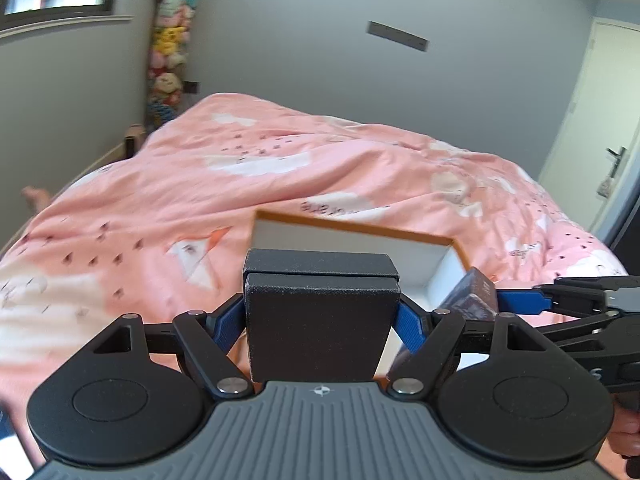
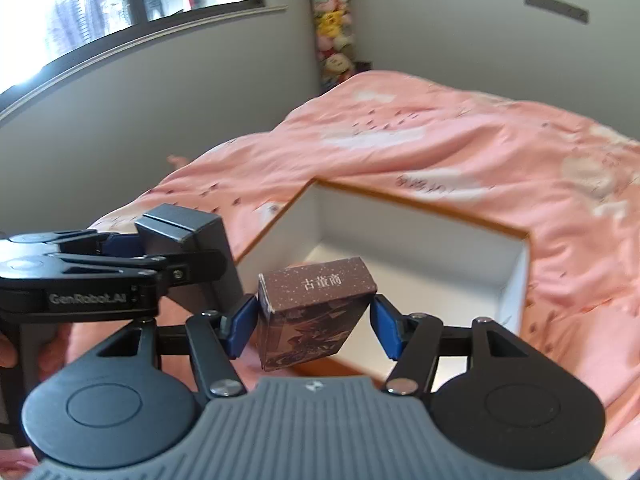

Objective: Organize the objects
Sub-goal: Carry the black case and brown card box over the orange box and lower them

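My left gripper (image 1: 320, 322) is shut on a black box (image 1: 320, 280), held upright between its blue pads. In the right wrist view that black box (image 2: 188, 236) shows at the left, above the bed. My right gripper (image 2: 314, 320) is shut on a brown card box (image 2: 316, 304) with white characters on its top, tilted slightly. Its corner also shows in the left wrist view, brown card box (image 1: 468, 296). Just beyond both grippers an open white box with an orange rim (image 2: 420, 200) lies on the bed; what I see of its inside is bare.
A rumpled pink duvet (image 1: 280, 168) covers the bed. A column of plush toys (image 1: 170, 44) hangs in the far corner by the grey wall. A window (image 2: 120, 4) is on the left and a white door (image 1: 596, 112) on the right.
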Available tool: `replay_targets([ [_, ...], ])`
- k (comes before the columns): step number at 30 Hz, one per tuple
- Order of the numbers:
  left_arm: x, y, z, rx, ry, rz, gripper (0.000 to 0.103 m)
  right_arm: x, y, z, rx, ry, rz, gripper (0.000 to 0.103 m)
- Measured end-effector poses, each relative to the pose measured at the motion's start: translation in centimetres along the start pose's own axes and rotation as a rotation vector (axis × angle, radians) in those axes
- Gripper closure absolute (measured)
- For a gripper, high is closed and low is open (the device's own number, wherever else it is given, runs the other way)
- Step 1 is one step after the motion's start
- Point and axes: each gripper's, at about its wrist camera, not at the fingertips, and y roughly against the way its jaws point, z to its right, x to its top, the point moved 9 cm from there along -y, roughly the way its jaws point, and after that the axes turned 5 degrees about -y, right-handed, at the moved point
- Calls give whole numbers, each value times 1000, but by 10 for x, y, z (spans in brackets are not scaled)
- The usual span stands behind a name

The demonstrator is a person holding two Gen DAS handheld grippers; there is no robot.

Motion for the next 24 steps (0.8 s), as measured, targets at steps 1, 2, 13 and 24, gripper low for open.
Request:
replay_targets([
  [1,5,-7,3,-21,2,-12,15,5,0,7,-15,-1,10,40],
  [2,10,-16,5,-43,2,-32,15,10,-1,15,-27,-6,15,40],
  [13,24,-116,9,-80,-41,-251,15,22,-64,95,-107,-115,-55,40],
  [24,16,-198,8,-23,-119,-437,15,12,-117,125,-111,-123,-144,40],
])
